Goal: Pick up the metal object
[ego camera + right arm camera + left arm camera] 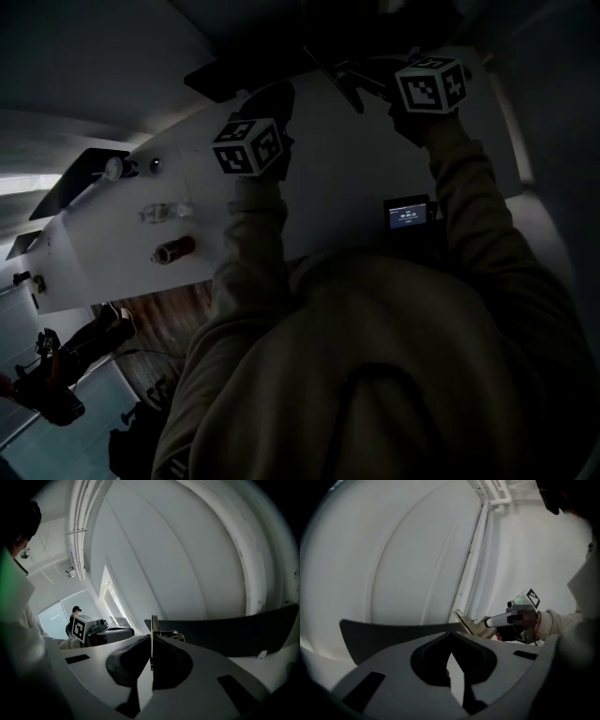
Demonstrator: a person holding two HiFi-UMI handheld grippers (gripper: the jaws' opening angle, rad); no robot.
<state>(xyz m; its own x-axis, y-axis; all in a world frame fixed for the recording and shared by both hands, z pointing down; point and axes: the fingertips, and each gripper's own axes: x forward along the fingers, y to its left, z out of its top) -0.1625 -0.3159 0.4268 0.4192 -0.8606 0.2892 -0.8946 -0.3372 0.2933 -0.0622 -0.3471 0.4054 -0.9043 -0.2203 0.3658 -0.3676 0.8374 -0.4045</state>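
No readable text, small lit screen (409, 214), pale digits on it too small to make out

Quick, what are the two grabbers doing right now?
Left gripper: closed, nothing in it.
Right gripper: closed on the thin metal object.

Worktop (328, 159): white, smooth, matt, looks like laminate. Sleeves (253, 253): beige cloth, soft, matt, creased. Floor (169, 319): reddish-brown wood planks w/ slight sheen. L tongs (450, 637) & R tongs (151, 637): grey plastic, smooth, matt. Metal object (469, 624): thin flat sheet, pale, dull sheen, smooth; seen edge-on in right gripper view as bright thin strip. Small screen (410, 213): glossy lit face, dark plastic surround. Small clear item (167, 213): see-through, glass or plastic, can't tell which. Wall (417, 550): white, matt paint.
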